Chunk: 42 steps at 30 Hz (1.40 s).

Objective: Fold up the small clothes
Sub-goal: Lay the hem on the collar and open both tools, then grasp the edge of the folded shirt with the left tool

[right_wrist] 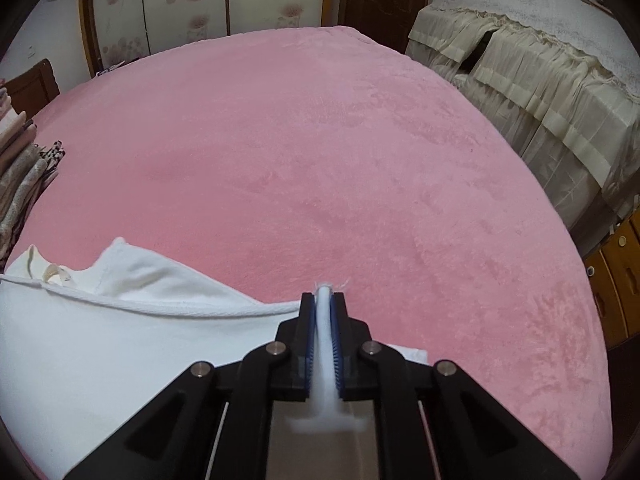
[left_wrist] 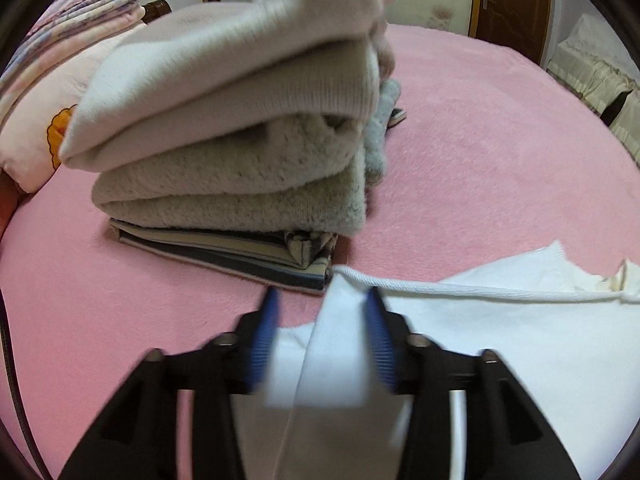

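Note:
A white garment [left_wrist: 500, 320] lies on the pink bed cover [left_wrist: 480, 160], its hemmed edge running left to right. My left gripper [left_wrist: 322, 300] is open, its blue-padded fingers [left_wrist: 266, 328] apart with a fold of the white cloth lying loosely between them. In the right wrist view the same white garment [right_wrist: 100, 340] spreads to the left. My right gripper [right_wrist: 323, 300] is shut on a corner of it, a strip of white cloth pinched between the pads.
A stack of folded clothes [left_wrist: 240, 140] stands just beyond the left gripper, with a striped piece at the bottom; its edge shows in the right wrist view [right_wrist: 24, 176]. A pillow [left_wrist: 36, 120] lies at far left. A cloth-covered cabinet [right_wrist: 540, 80] stands right of the bed.

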Each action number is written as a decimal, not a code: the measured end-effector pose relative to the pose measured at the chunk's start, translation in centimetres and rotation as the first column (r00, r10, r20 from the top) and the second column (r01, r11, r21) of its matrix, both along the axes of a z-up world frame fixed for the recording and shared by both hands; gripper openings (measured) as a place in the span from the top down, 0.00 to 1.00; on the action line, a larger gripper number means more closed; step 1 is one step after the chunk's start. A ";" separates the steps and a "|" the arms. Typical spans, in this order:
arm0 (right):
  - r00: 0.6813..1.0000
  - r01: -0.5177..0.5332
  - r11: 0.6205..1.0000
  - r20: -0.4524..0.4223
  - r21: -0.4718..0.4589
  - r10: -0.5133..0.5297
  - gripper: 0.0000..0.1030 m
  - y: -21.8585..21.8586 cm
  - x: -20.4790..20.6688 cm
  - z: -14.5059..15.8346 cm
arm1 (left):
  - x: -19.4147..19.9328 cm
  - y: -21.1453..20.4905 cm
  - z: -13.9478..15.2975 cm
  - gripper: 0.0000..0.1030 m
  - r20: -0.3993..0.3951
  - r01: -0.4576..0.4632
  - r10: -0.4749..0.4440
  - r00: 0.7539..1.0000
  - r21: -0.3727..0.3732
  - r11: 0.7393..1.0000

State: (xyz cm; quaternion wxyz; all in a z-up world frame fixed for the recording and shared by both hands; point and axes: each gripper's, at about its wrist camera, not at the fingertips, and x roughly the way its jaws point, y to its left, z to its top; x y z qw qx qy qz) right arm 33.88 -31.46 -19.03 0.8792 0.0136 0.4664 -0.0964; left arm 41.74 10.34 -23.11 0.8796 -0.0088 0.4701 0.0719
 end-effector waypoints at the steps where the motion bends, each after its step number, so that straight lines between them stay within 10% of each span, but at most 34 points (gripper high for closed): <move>1: 1.000 -0.002 1.000 0.006 -0.001 0.002 0.90 0.3 -0.3 0.5 | -0.3 -0.1 0.6 0.48 0.010 -0.001 0.001 1.000 -0.013 1.000; 18: 0.984 -0.141 0.989 0.116 0.048 0.135 0.73 10.0 -9.1 9.9 | -12.0 -0.8 10.0 0.40 0.061 -0.012 0.021 0.998 -0.153 0.988; 42: 0.972 -0.192 0.975 0.157 0.112 0.174 0.72 18.5 -13.4 6.0 | -20.7 3.6 -0.4 0.39 -0.036 -0.232 0.243 0.969 -0.471 0.851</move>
